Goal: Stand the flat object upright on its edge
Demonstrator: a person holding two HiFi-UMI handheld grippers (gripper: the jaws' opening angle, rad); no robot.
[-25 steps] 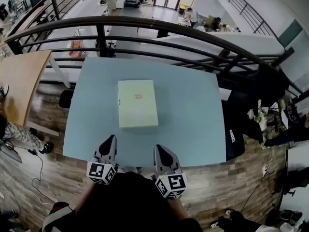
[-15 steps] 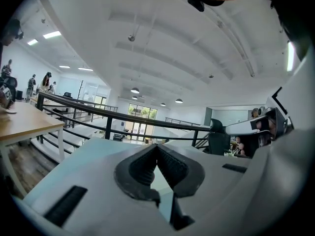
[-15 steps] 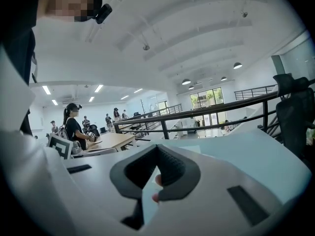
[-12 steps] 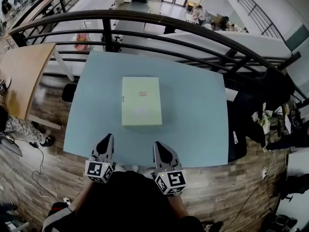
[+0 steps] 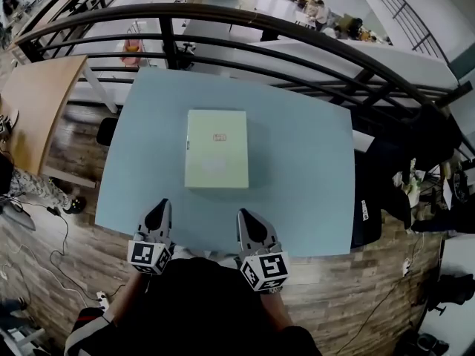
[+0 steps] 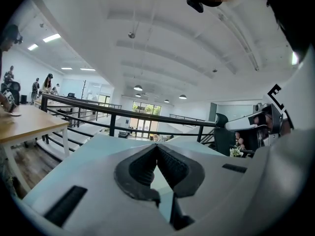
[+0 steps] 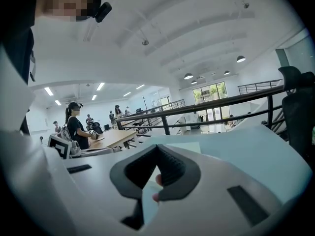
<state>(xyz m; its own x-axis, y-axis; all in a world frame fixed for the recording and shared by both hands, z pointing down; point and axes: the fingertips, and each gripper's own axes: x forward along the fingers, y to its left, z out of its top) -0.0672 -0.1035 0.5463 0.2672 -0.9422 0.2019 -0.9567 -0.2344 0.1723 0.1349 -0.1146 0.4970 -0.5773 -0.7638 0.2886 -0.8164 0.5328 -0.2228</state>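
The person's dark-clothed body fills the bottom of the head view and hides both hands, so only the jaws and marker cubes show. At the right, a dark bulk beside the table is too shadowed to name (perhaps a chair). In each gripper view the gripper's own pale housing blocks the lower half, and the near part of the table is lost behind it. Two small pinkish spots show in the gap behind the right jaws; I cannot tell what they are.

The room is a wide, white-ceilinged hall with a curved black railing just beyond the table, a wood floor below and a wooden table off to the left. The light blue table carries only one thing.

The flat box, pale green, lies on its broad face around the middle of the table, slightly left of centre. Its long axis runs straight away from the person towards the railing, and a small red mark sits on its top, nearer the far end.

The left gripper and right gripper hover side by side over the near table edge, pointing towards the box and well apart from it. Both pairs of jaws are pressed together with nothing between them.
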